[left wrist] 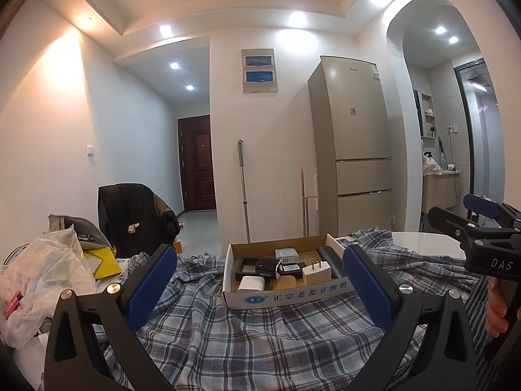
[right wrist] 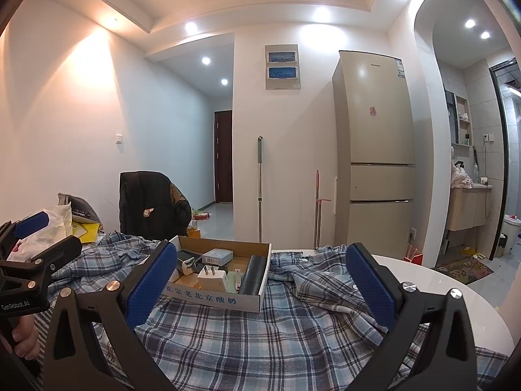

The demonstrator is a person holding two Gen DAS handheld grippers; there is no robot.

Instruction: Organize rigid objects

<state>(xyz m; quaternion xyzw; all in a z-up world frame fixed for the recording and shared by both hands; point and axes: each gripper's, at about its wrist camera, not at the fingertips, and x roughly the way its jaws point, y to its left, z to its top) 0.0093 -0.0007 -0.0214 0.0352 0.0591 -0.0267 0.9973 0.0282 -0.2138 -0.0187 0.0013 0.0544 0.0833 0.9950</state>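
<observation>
A shallow cardboard box [left wrist: 280,295] with blue print stands on a plaid cloth [left wrist: 247,335] and shows in the right wrist view too [right wrist: 221,299]. It holds several rigid items: a white two-pin charger [left wrist: 316,272], a white cube adapter [left wrist: 250,284], a long black case [left wrist: 330,260], small black boxes [left wrist: 263,265] and a grey box [left wrist: 286,254]. My left gripper [left wrist: 260,290] is open and empty, in front of the box. My right gripper [right wrist: 260,288] is open and empty, just in front of the box [right wrist: 221,299]; the white charger [right wrist: 211,277] and black case [right wrist: 254,275] show there.
A white plastic bag [left wrist: 42,280] and yellow packet [left wrist: 102,262] lie at the left. The white round table edge [right wrist: 456,296] curves off right. A chair with a black jacket [left wrist: 133,218] stands behind. A fridge [left wrist: 351,150] and mop [left wrist: 242,182] stand at the far wall.
</observation>
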